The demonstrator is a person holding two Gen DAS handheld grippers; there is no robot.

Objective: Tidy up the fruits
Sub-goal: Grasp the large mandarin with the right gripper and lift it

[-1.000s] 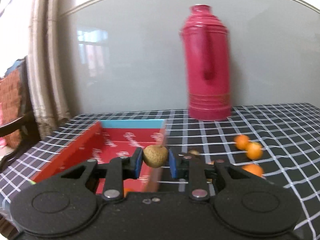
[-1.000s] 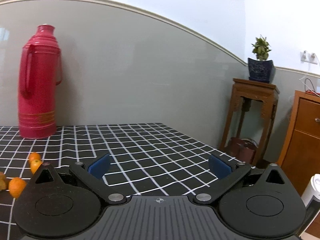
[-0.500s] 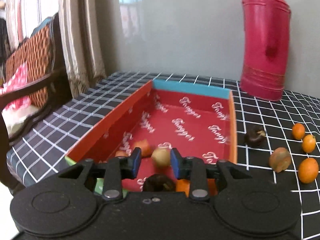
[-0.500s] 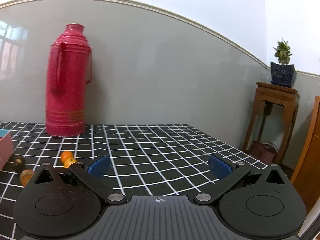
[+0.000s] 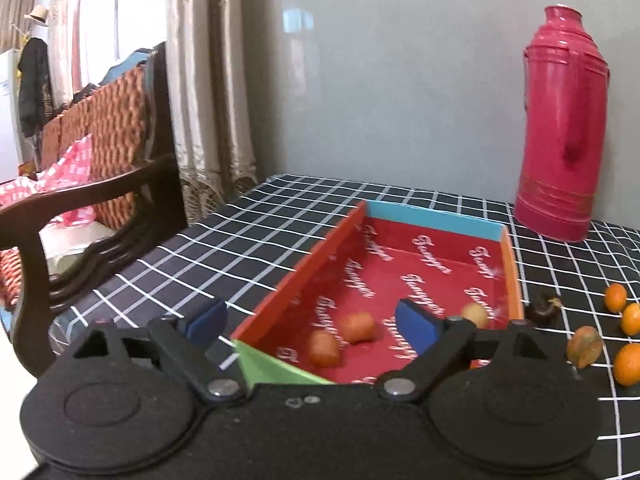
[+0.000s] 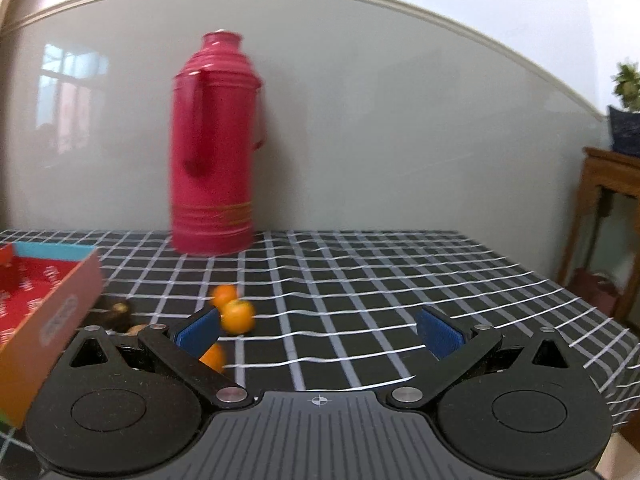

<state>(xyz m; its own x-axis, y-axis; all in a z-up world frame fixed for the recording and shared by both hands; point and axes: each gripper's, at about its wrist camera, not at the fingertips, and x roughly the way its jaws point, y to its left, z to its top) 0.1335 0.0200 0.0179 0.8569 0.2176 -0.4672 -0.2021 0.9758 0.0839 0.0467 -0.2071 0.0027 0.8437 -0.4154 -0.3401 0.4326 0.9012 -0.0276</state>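
My left gripper (image 5: 312,326) is open and empty above the near end of the red tray (image 5: 298,280). In the tray lie two orange fruits (image 5: 358,327) and a tan longan (image 5: 474,314). On the checked cloth to the tray's right lie a dark fruit (image 5: 542,311), a brown one (image 5: 584,346) and three small oranges (image 5: 628,364). My right gripper (image 6: 318,330) is open and empty over the cloth; small oranges (image 6: 238,316) and the dark fruit (image 6: 116,312) lie ahead to its left, beside the tray (image 6: 52,312).
A tall red thermos (image 5: 560,132) stands at the back of the table by the grey wall; it also shows in the right wrist view (image 6: 214,148). A wooden chair (image 5: 100,184) and curtain stand left of the table. A wooden stand (image 6: 608,216) is at the right.
My left gripper opened and let the tan longan drop into the tray. My right gripper swung left toward the loose oranges and stayed open.
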